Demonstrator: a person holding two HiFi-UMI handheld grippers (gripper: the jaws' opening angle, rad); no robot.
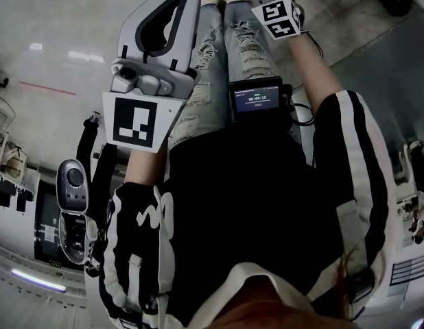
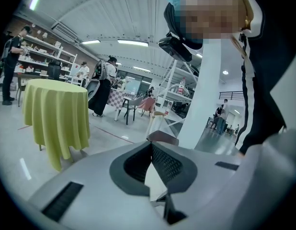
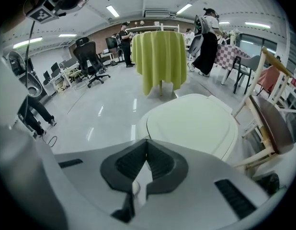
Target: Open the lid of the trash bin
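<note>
The trash bin [image 3: 222,107] stood on the glossy floor [image 3: 105,109] ahead of the right gripper [image 3: 147,140], in front of a table draped in yellow cloth [image 3: 160,61] and beside a wooden chair [image 3: 267,123]. Its lid [image 3: 188,126] lay flat and closed, untouched. The jaws of the right gripper and of the left gripper [image 2: 151,145] were pressed together, with nothing held between them.
</note>
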